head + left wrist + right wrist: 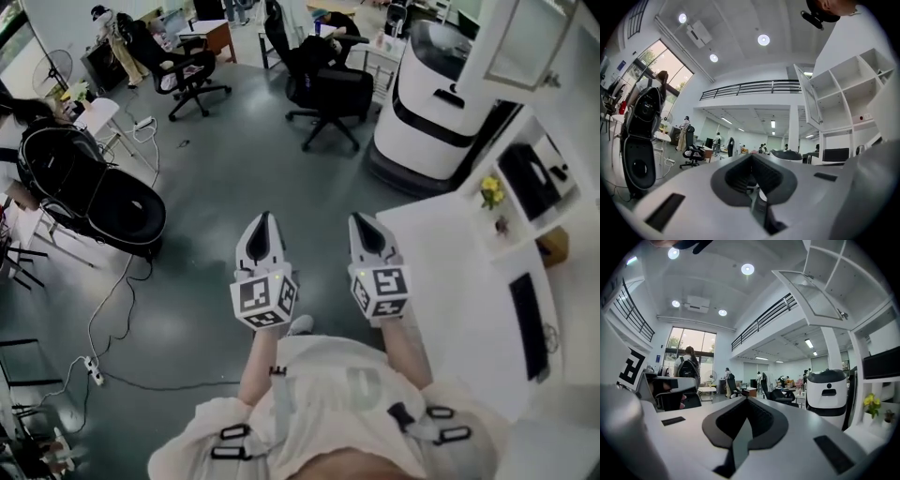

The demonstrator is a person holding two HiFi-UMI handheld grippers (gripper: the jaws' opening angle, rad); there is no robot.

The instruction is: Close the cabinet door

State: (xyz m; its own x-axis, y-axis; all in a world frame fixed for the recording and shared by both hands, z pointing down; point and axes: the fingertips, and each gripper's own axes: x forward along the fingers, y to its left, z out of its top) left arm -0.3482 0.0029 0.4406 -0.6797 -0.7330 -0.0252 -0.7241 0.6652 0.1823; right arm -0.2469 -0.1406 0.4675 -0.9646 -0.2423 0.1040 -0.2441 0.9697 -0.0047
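White-framed cabinet door (521, 42) stands open, high at the right above the shelves (562, 202).
Both tools are held out over the grey floor (216, 178), well apart from that door (its pane looks like glass). The left hand-held gripper (265, 221) and the right hand-held gripper (361, 222) point forward side by side, each with its jaws pressed together on nothing. The right one is just beside the edge of the white worktop (450, 281).
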